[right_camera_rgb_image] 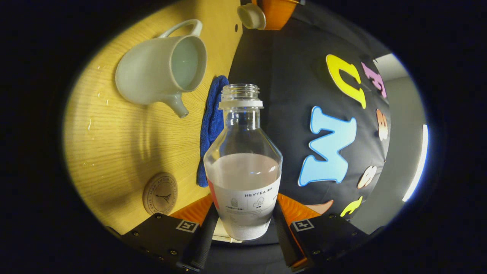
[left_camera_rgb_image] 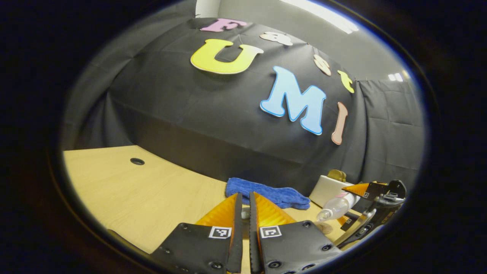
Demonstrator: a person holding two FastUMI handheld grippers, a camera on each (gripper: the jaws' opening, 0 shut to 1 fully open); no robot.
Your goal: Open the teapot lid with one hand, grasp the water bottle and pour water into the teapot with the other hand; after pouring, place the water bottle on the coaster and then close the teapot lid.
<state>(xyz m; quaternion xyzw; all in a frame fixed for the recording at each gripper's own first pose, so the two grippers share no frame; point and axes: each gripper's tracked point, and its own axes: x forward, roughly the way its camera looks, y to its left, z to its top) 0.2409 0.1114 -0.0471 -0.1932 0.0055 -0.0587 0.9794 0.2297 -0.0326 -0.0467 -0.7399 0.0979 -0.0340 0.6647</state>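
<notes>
Right gripper view showed the right gripper (right_camera_rgb_image: 243, 224) with its two fingers pressed against the sides of a clear plastic water bottle with a white label (right_camera_rgb_image: 243, 171), cap off and partly full. The bottle lay tipped on its side, since the tan wooden table (right_camera_rgb_image: 114, 144) ran up the left of that view. On the table stood the pale ceramic teapot (right_camera_rgb_image: 161, 70), its mouth open and water seemingly inside; the lid's small round knob (right_camera_rgb_image: 251, 16) hung at the top edge, seemingly held by the other gripper, though I could not tell for certain.

I judged the pouring step either under way or just ending. The next move would call for righting the bottle and setting it on the round brown coaster (right_camera_rgb_image: 160, 193), which lay on the table near the right gripper, well apart from the teapot.

Left gripper view showed the left gripper (left_camera_rgb_image: 245, 213) with its jaws nearly together, apparently pinching something small between them. A crumpled blue cloth (left_camera_rgb_image: 266, 192) lay by the far wall, so room was tight there; the table's left stretch, with one small cable hole (left_camera_rgb_image: 137, 161), stood open.
</notes>
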